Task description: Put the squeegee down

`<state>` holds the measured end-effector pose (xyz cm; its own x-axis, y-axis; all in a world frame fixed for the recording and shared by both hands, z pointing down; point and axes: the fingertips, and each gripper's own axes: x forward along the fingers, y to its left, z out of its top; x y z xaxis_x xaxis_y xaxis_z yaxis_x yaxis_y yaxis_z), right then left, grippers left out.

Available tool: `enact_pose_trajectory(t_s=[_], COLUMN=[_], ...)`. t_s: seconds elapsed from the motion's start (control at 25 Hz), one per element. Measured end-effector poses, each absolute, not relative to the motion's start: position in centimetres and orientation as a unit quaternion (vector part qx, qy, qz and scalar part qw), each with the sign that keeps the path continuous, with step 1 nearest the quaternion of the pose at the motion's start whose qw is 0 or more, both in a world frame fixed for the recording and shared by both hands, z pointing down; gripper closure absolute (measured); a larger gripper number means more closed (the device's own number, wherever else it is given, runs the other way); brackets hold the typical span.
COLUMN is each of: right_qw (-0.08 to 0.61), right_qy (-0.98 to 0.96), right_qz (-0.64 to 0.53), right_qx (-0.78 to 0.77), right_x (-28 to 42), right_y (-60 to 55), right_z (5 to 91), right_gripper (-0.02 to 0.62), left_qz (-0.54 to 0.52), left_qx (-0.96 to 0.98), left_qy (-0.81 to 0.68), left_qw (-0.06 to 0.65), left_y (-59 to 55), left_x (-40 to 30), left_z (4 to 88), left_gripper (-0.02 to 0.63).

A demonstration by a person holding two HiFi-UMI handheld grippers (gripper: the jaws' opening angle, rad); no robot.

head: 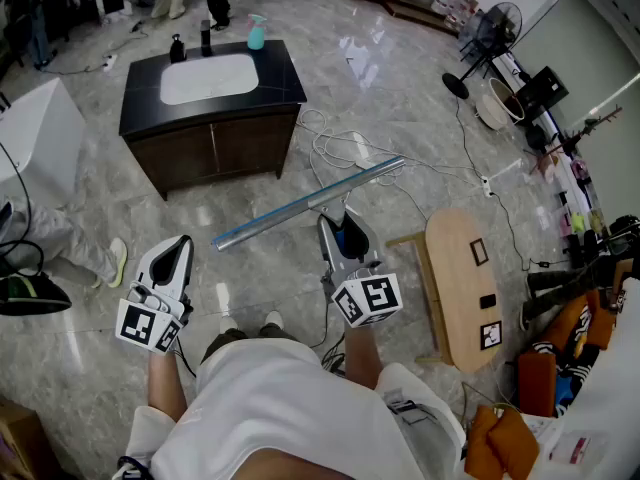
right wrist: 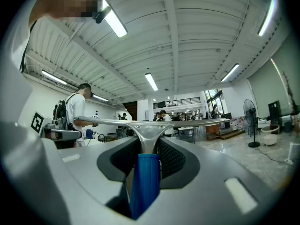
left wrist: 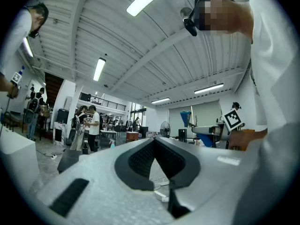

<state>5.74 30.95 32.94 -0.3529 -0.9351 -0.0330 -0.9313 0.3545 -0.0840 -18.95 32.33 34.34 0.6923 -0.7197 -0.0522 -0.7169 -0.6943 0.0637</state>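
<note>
White cloth of my shirt [head: 290, 398] fills the near edge of the head view, and both my forearms reach forward from it. On each gripper sits a cube with square markers, the left cube [head: 148, 325] and the right cube [head: 368, 299], both close to my body.

My left gripper [head: 182, 242] points level over the floor [head: 400, 98]. Its jaws meet at the tips with nothing between them.

My right gripper [head: 345, 224] is clamped on the squeegee [head: 300, 203]. In the right gripper view the blue handle [right wrist: 145, 182] stands between the two pads, and the metal neck rises from it to the long blade, which runs crosswise just past the fingertips. From above, the blade slants from lower left to upper right. It hangs in the air above the floor, with no end resting on anything.

Below my hands I see the toes of my shoes [head: 272, 320] on the shiny stone tiles. To the right of my right gripper stands a low wooden bench [head: 462, 288] with a few small dark things on its top. White cables [head: 340, 148] lie in loops on the floor beyond the blade.

Further off, towards the far left, stands a dark cabinet [head: 215, 118] with a white basin [head: 208, 78] set in its top. A teal spray bottle [head: 257, 33] and two dark bottles [head: 177, 48] stand along the top's far edge. A standing fan [head: 490, 38] is at the far right.
</note>
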Motion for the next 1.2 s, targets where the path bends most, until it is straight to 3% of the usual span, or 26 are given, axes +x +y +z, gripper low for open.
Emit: enact_pose_trajectory(t_s=[1.2], right_qw=[0.035], right_qy=[0.839], right_qz=[-0.016], right_qx=[-0.542], right_x=[5.2], right_y=[30.5], right_z=[32.7], right_gripper=[0.451], left_qz=[-0.036], left_qx=[0.909], left_qy=[-0.415], left_qw=[0.019], left_y=[32.2], left_x=[-19.7], left_z=[34.2], left_gripper=[0.6])
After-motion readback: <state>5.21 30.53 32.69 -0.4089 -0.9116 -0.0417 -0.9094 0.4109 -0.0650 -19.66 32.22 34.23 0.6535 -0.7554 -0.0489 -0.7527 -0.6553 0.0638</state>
